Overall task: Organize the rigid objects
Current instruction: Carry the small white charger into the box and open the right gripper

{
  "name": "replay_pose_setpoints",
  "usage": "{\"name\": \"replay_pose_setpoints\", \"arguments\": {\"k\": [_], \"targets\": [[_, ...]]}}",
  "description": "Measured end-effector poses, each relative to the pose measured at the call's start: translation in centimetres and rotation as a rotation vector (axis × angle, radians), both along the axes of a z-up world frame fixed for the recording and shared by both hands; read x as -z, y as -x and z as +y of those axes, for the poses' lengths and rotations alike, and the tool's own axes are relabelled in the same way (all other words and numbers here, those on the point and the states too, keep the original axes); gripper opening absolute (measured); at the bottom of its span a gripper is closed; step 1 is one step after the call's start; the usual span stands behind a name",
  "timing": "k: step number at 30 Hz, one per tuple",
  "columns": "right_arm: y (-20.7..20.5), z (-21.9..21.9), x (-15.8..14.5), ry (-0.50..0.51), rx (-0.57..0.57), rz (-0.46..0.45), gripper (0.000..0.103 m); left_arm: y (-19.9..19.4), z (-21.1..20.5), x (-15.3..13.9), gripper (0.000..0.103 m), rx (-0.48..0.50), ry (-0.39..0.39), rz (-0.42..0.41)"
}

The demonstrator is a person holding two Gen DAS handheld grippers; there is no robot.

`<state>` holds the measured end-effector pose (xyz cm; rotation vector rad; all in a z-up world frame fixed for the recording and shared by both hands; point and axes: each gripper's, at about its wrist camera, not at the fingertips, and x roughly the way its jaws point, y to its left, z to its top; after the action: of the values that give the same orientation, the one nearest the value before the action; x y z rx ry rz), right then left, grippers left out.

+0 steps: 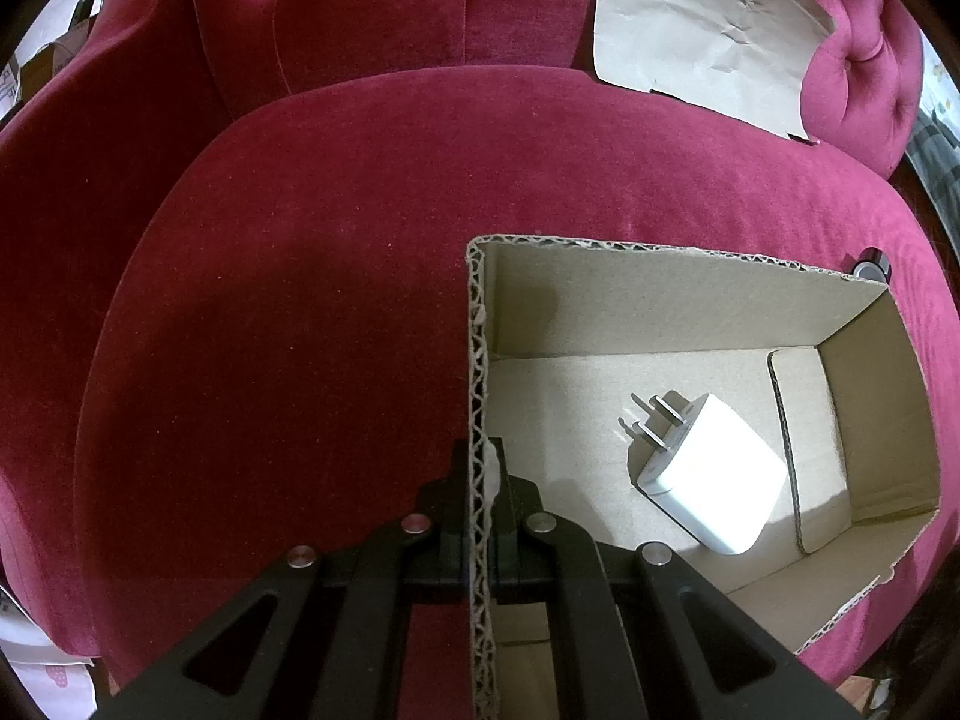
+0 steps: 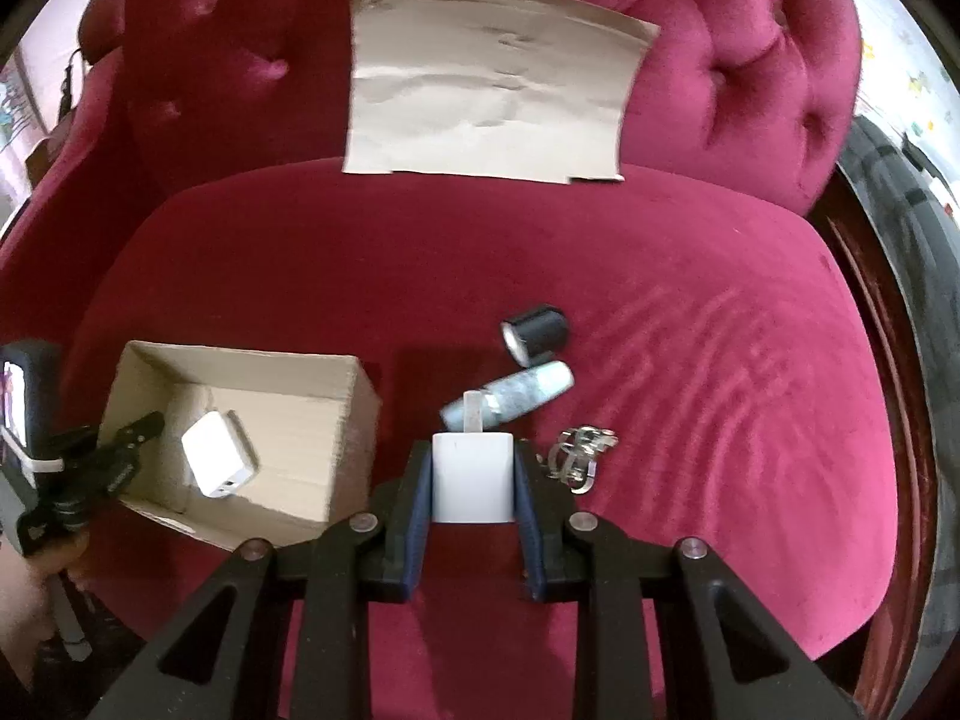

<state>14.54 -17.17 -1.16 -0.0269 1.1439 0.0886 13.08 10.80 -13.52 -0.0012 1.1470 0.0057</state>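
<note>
One cardboard box (image 1: 690, 306) sits on a red velvet chair seat (image 1: 300, 300); in the left wrist view it fills the lower right, in the right wrist view it is at centre left. Two white chargers in all. Charger one (image 1: 711, 471) lies on its side on the box floor, prongs toward upper left of the frame, seen also in the right wrist view (image 2: 219, 453). Charger two (image 2: 474, 474) is clamped between the right gripper (image 2: 474, 480) pads, lower centre of that frame, prong end pointing away from the camera, held above the seat. One black cap (image 2: 534, 333), one pale tube (image 2: 510, 399) and one metal clip (image 2: 579, 453) lie on the seat, centre right of the right wrist view, all outside the box. The cap and tube lie close together; the clip is just right of the held charger. One tan paper sheet (image 2: 492, 96) leans on the tufted backrest, top centre.

Left gripper (image 1: 480, 480) points steeply down at bottom centre, jaws clenched on the box's left wall, one finger inside, one outside. Right gripper also points steeply down. Part of a hand (image 2: 42, 564) shows at lower left of the right wrist view, beneath the left gripper.

No readable writing or brand on any item.
</note>
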Motion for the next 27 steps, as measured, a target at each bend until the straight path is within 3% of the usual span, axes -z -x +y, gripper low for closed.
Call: {"name": "replay_pose_setpoints", "arguments": {"k": [27], "targets": [[-1.4, 9.7, 1.2, -0.039, -0.199, -0.004, 0.027, 0.0, 0.0, 0.0, 0.003, 0.001, 0.002, 0.0]]}}
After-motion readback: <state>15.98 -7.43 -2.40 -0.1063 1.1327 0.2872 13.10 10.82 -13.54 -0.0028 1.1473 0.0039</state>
